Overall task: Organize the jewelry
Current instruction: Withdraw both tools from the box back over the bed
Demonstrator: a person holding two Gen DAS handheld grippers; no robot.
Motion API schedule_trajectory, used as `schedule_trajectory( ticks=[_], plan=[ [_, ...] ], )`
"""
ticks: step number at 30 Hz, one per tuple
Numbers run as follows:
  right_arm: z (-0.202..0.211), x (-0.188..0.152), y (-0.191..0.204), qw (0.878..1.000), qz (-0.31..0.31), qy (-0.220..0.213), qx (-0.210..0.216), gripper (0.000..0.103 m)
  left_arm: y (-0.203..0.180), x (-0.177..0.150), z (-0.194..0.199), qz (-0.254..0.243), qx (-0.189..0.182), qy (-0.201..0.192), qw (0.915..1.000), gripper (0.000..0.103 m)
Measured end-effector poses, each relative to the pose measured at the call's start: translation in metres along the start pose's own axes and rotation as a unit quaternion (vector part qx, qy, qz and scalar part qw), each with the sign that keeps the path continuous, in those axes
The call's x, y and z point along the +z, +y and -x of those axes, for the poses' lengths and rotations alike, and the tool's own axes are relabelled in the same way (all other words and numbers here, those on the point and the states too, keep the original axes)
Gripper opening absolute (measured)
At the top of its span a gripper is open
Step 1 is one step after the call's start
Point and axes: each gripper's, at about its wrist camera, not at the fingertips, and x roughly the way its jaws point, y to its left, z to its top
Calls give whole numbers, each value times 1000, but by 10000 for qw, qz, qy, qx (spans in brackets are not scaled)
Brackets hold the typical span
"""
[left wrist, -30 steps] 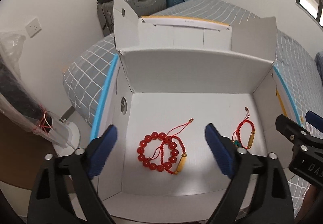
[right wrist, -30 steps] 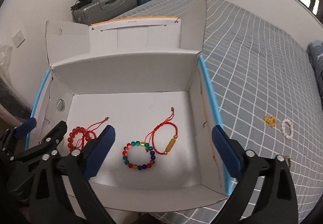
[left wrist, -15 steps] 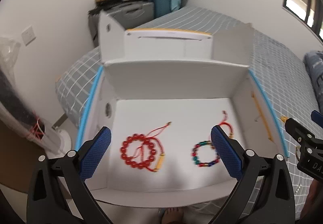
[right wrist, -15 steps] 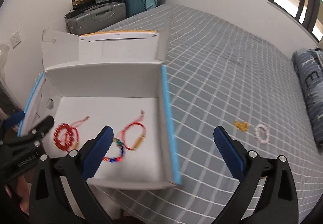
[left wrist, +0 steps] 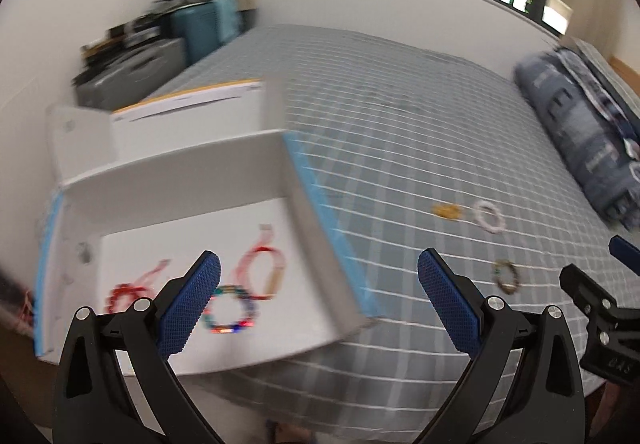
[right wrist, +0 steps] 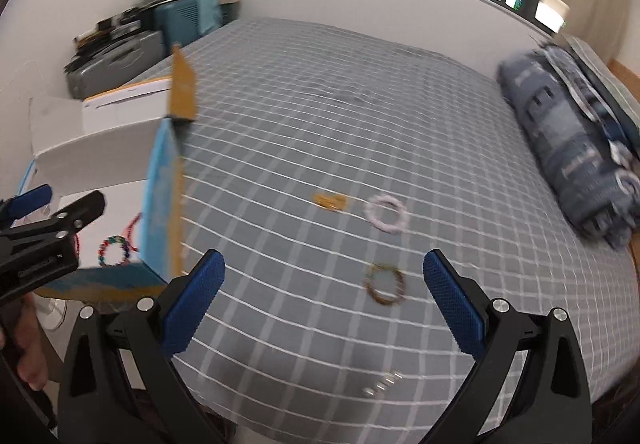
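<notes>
Box [left wrist: 304,180]: three bracelets inside. Bed [right wrist: 320,124]: brown bracelet [right wrist: 385,284] at 12 o'clock of right tool [right wrist: 320,304], pink one [right wrist: 387,213] beyond. Both tools agape, empty (left tool [left wrist: 318,304] likewise). Step: fetching; next, descend, pinch brown bracelet.

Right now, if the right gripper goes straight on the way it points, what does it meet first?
Probably the dark beaded bracelet on the grey checked bedspread, lying between the open right gripper fingers' line of travel. Nothing else shows in the way, though blur leaves depth unclear.
</notes>
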Motion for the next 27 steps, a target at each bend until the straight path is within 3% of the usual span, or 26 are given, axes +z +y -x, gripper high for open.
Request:
schedule_trajectory(
  ticks=[7,12,19,27],
  plan=[
    [1,-37,-60,9993,-307,131,-173,96,-85,-4,-22,-438,-479,176,9977,97],
    [-11,-64,-79,9987,-416,272,-146,96,-133,-13,-41,-697,-685,317,9947,97],
    [-41,-100,-97,9968,-623,502,8,95,-169,-28,-77,-851,-760,580,9918,97],
    [-83,-131,-91,9953,-472,814,222,95,-197,-44,-133,-1002,-783,974,9871,97]
  ],
)
